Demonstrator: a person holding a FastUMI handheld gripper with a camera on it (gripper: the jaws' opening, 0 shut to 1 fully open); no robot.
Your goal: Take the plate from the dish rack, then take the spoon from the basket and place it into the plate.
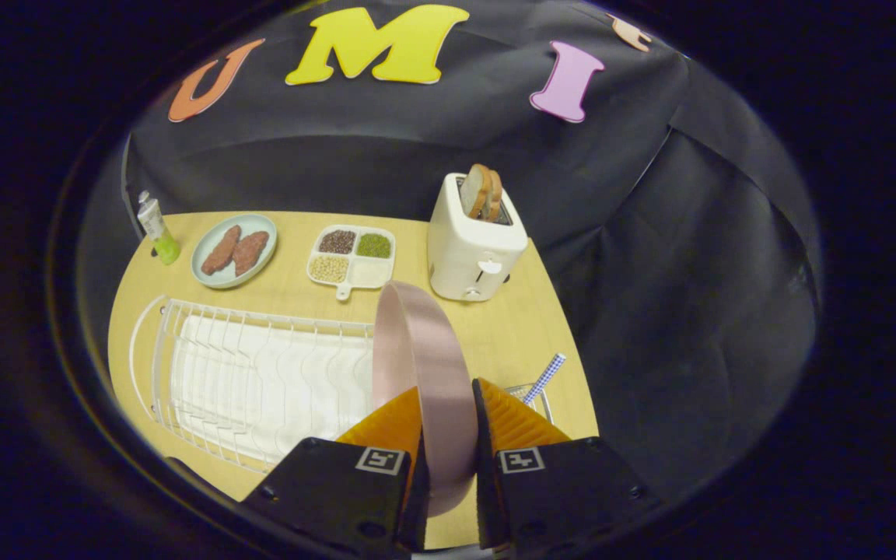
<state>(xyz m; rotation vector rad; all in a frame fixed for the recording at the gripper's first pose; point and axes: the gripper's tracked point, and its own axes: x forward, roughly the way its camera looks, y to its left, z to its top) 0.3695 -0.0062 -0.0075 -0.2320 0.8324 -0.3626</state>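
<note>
A pink plate (pixel 417 350) stands on edge between my two orange fingers, and my gripper (pixel 445 404) is shut on its rim. The plate is held above the right end of the white wire dish rack (pixel 246 373), which lies on the wooden table (pixel 510 327). A spoon with a blue checked handle (pixel 545 377) sticks up from a small wire basket (pixel 530 397), just right of my right finger (pixel 514 424). The basket is mostly hidden behind that finger.
Beyond the rack sit a white toaster (pixel 470 249) with bread slices, a divided tray of grains (pixel 351 257), a pale plate with two brown patties (pixel 234 250) and a green-based tube (pixel 159 229). The table's right edge runs close to the basket.
</note>
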